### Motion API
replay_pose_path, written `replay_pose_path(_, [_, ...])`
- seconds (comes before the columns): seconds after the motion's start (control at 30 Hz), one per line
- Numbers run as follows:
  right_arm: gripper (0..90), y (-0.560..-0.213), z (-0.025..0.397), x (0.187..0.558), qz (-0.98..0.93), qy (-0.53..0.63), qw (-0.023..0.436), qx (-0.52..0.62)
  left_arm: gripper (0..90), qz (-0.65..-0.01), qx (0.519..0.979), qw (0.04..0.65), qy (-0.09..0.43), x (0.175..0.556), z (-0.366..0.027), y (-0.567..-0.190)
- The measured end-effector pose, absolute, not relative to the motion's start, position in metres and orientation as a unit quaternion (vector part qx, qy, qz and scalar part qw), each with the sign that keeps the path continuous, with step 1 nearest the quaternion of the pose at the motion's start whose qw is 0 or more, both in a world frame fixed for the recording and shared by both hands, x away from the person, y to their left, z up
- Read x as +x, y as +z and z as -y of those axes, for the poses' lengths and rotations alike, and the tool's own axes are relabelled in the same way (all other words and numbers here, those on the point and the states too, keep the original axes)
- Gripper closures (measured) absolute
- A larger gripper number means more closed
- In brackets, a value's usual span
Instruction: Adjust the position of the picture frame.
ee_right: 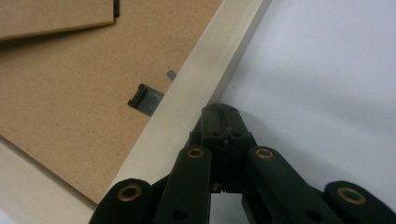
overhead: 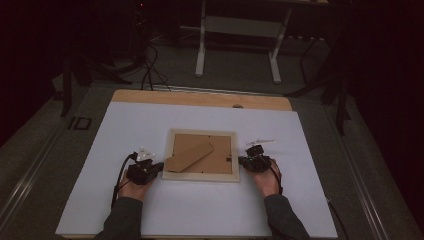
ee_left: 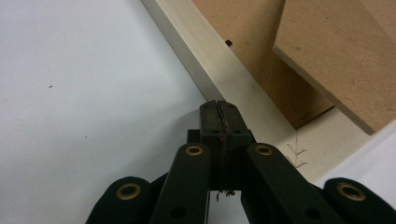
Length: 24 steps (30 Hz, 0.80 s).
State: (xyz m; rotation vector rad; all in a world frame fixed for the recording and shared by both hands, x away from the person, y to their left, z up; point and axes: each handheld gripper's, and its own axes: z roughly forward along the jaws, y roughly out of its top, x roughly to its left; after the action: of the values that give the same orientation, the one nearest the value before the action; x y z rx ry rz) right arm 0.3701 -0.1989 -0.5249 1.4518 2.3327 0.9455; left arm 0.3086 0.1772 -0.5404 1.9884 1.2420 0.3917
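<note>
I'm pressing my left gripper (overhead: 159,168), jaws together and holding nothing, against the left edge of the picture frame (overhead: 172,154) lying face-down mid-table (overhead: 125,125). I'm touching my right gripper (overhead: 242,160), jaws also together and holding nothing, to its right edge.
</note>
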Motion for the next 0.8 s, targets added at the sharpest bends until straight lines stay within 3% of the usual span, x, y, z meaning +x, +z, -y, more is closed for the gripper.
replay_pose_path(0.8, [83.6,-0.514,0.199,0.362,-0.797,0.34,0.155,0.475,87.4,-0.501,0.76,0.387,0.15,0.312,-0.184,-0.539])
